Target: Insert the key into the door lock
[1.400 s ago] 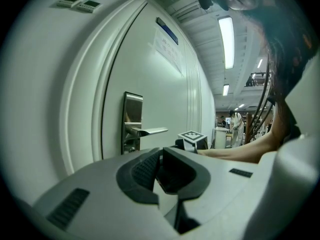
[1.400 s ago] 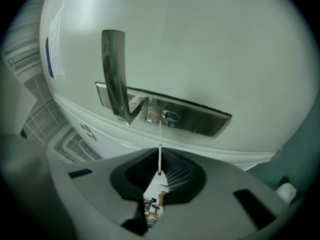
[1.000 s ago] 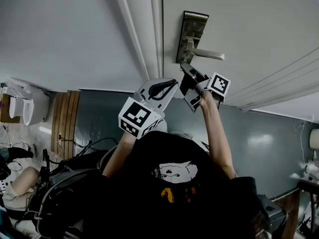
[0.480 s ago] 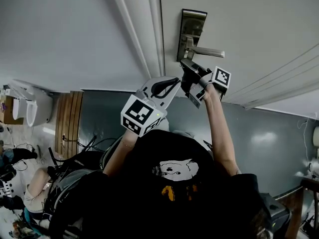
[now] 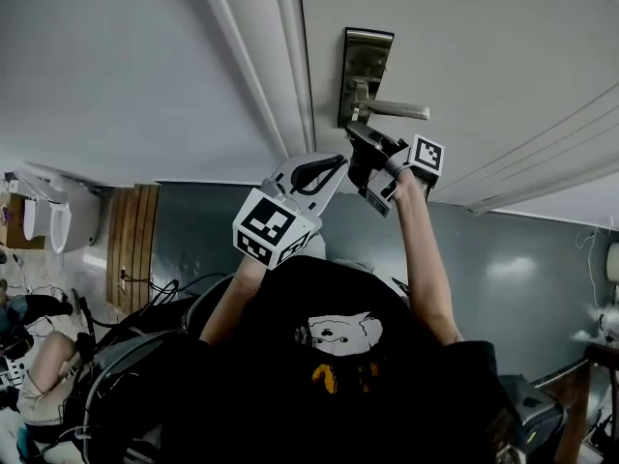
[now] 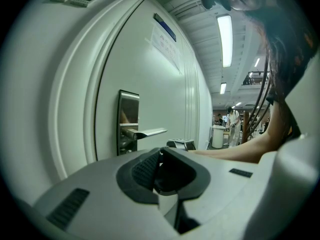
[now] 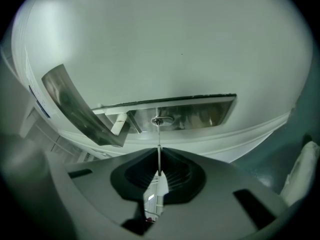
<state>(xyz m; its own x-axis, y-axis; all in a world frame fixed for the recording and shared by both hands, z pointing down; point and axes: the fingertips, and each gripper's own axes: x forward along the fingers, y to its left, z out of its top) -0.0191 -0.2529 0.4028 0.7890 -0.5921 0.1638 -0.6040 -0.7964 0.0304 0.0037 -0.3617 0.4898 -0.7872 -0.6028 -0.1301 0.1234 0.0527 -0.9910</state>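
A steel lock plate (image 5: pixel 366 61) with a lever handle (image 5: pixel 398 110) is fixed on the white door (image 5: pixel 484 46). My right gripper (image 5: pixel 354 135) sits just under the plate's lower end, shut on a key (image 7: pixel 158 149). In the right gripper view the key's thin blade is edge-on and its tip meets the round keyhole (image 7: pixel 162 119) in the plate (image 7: pixel 200 111). I cannot tell how deep it sits. My left gripper (image 5: pixel 324 170) hangs left of the right one, away from the lock. Its jaws (image 6: pixel 160 156) are shut on nothing. The plate (image 6: pixel 128 121) and handle (image 6: pixel 150 132) show beyond them.
The white door frame (image 5: pixel 280 66) runs along the plate's left, with a pale wall (image 5: pixel 116 66) past it. The lever handle (image 7: pixel 80 109) juts out just left of the key. Below lie a grey floor (image 5: pixel 503 259) and cables and gear (image 5: pixel 126 298) at the lower left.
My right gripper has edged a little closer to the lower end of the lock plate with the key in it. The left gripper has barely moved.
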